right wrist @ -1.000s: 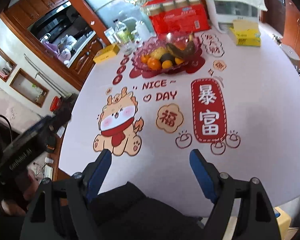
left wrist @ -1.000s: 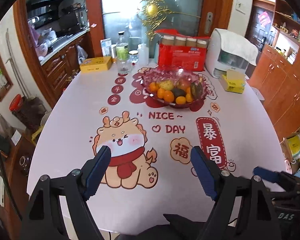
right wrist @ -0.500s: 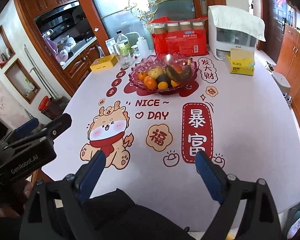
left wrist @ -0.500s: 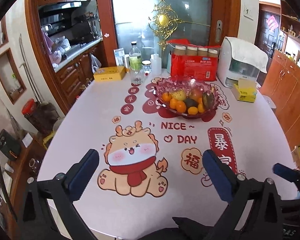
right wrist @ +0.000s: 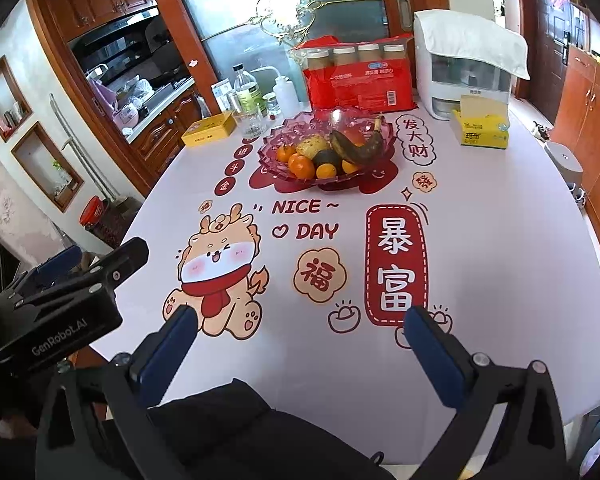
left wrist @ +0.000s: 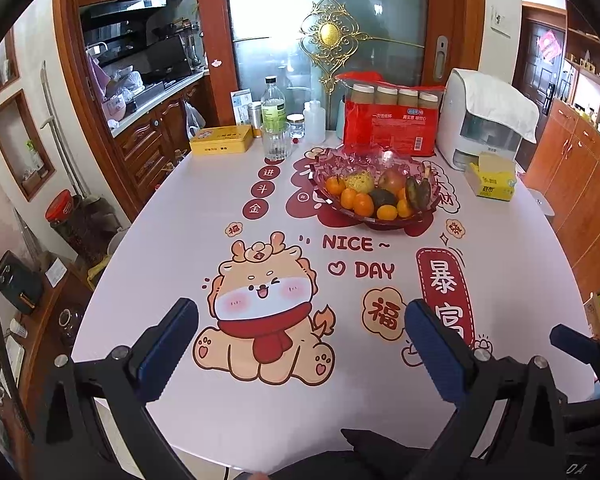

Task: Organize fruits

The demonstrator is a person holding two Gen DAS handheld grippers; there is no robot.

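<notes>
Both units are up over the near edge of the oval table with the pale pink printed cloth (left wrist: 520, 248), pointing down and forward. My left gripper (left wrist: 300, 338) has its blue-padded jaws spread wide, nothing between them but the cartoon dragon print (left wrist: 266, 308). The right gripper (right wrist: 300, 344) has just been opening and is now spread wide as well, and also empty. From the right camera I see the left unit's black body at the left edge, level with the table's side. The fruit sits well ahead of both, in the scalloped pink glass bowl (left wrist: 324, 164) at the far half of the table, just past the "NICE DAY" lettering (left wrist: 356, 254). Inside it: several small orange mandarins (left wrist: 362, 204), a yellowish speckled pear (left wrist: 358, 180), a red apple (left wrist: 394, 178), a dark green round fruit (left wrist: 382, 198) and a badly browned banana (right wrist: 358, 148) lying across the right side. Behind the bowl stands a red plastic pack of capped cups (left wrist: 388, 124), touching or nearly touching the bowl's back rim; I cannot tell which. Right of that is a white appliance with a cloth over it (left wrist: 488, 120), with a yellow tissue box (left wrist: 492, 178) in front. Left of the bowl are a clear glass tumbler (left wrist: 276, 142), a clear bottle with a green label (left wrist: 273, 104) and a flat yellow tin (left wrist: 220, 140). No fruit lies loose on the cloth.
</notes>
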